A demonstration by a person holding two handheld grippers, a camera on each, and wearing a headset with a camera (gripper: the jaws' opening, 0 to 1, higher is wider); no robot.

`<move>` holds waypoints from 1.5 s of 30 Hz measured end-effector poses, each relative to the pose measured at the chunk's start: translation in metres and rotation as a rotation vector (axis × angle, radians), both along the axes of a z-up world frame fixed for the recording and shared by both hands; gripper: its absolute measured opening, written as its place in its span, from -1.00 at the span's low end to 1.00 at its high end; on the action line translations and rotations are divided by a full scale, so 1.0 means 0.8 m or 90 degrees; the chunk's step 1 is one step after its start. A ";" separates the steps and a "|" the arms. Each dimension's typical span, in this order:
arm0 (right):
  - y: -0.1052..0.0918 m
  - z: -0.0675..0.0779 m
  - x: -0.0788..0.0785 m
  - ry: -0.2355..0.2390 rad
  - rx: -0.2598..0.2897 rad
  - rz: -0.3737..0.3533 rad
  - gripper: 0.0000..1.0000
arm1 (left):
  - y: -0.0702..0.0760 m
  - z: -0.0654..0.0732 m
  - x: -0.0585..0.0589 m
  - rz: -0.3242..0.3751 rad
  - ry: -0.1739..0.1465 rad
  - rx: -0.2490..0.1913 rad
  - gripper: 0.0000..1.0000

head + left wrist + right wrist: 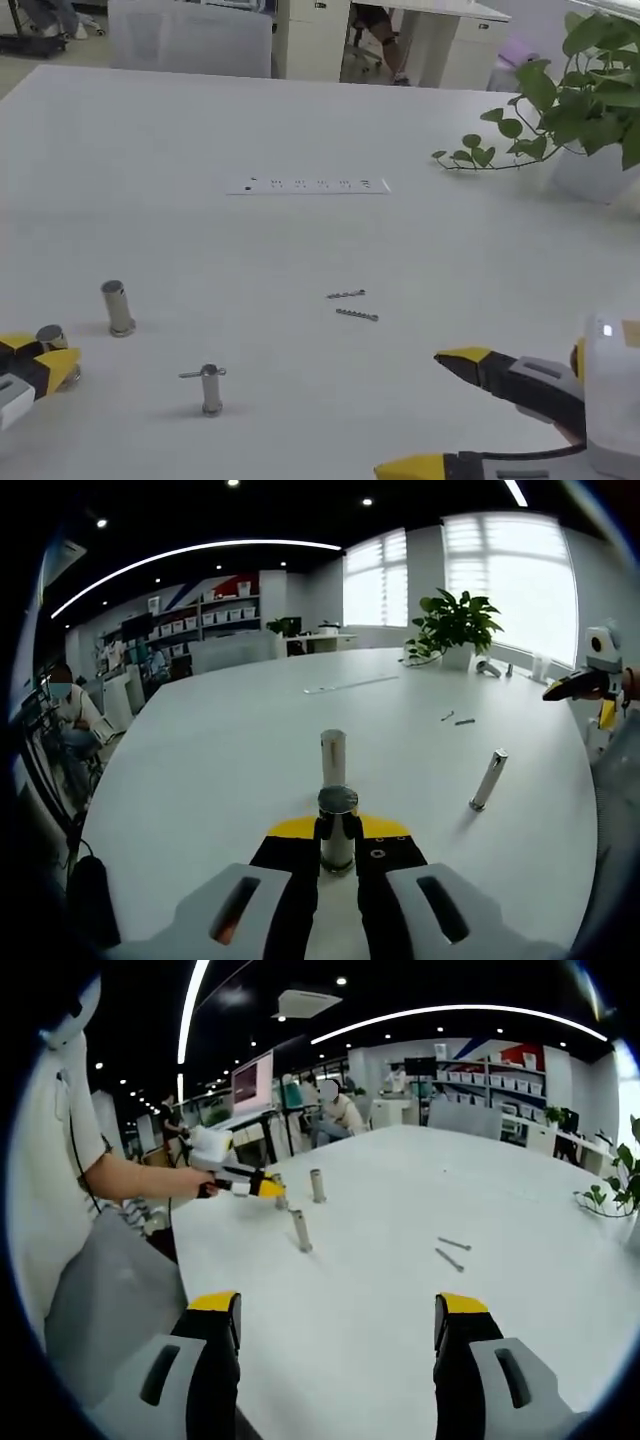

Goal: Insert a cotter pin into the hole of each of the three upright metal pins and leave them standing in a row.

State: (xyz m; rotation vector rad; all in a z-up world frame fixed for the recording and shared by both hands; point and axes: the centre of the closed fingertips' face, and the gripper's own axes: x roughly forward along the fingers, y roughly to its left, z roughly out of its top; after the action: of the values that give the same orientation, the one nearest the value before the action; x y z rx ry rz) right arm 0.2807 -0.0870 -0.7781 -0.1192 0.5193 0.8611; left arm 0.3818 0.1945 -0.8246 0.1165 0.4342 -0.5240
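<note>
Three upright metal pins stand at the table's left. My left gripper (pixel 40 358) (pixel 338 842) is shut on the nearest pin (pixel 50 336) (pixel 337 825), which rests on the table. A second pin (pixel 118 307) (pixel 332 757) stands just beyond it. The third pin (pixel 211 388) (pixel 488 778) has a cotter pin (pixel 200 373) through its top. Two loose cotter pins (pixel 346 294) (pixel 357 315) lie mid-table. My right gripper (pixel 430 412) (pixel 338 1310) hovers open at the lower right, apart from everything, with nothing between its fingers.
A flat white socket strip (pixel 307 185) is set into the table farther back. A potted plant (pixel 585 105) stands at the far right. Desks and chairs lie beyond the table's far edge. A person's arm (pixel 130 1175) holds the left gripper.
</note>
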 end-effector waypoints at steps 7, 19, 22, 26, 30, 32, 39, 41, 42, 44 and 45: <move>0.002 -0.002 -0.007 0.005 -0.007 0.009 0.61 | -0.009 -0.006 -0.026 -0.017 0.014 0.004 -0.78; 0.002 -0.004 -0.021 0.012 0.001 0.009 0.63 | -0.036 0.007 -0.054 -0.055 0.012 -0.009 -0.78; 0.001 -0.002 -0.023 0.010 0.004 0.007 0.63 | -0.046 0.010 -0.063 -0.074 0.012 -0.007 -0.78; 0.001 -0.002 -0.025 0.007 0.004 0.004 0.63 | -0.058 0.010 -0.073 -0.091 0.018 -0.006 -0.78; 0.000 -0.001 -0.027 0.006 0.007 0.000 0.63 | -0.068 0.010 -0.082 -0.103 0.020 -0.005 -0.78; 0.000 0.000 -0.028 0.006 0.008 0.000 0.63 | -0.074 0.010 -0.085 -0.110 0.023 -0.006 -0.78; 0.001 0.003 -0.029 0.001 0.008 -0.001 0.63 | -0.095 0.015 -0.098 -0.134 0.028 -0.007 -0.78; 0.001 0.003 -0.030 0.000 0.009 0.000 0.63 | -0.103 0.015 -0.101 -0.142 0.033 -0.009 -0.78; 0.002 0.003 -0.030 -0.001 0.010 0.001 0.63 | -0.108 0.014 -0.103 -0.147 0.035 -0.008 -0.78; 0.002 0.003 -0.031 -0.002 0.010 0.002 0.63 | -0.116 0.015 -0.106 -0.155 0.036 -0.009 -0.78; 0.003 0.003 -0.031 -0.002 0.011 0.002 0.63 | -0.120 0.015 -0.107 -0.157 0.037 -0.010 -0.78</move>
State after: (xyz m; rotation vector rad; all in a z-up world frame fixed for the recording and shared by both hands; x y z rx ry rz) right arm 0.2556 -0.0849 -0.7754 -0.1060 0.5084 0.8682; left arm 0.2963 0.0989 -0.8127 0.1418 0.4753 -0.7750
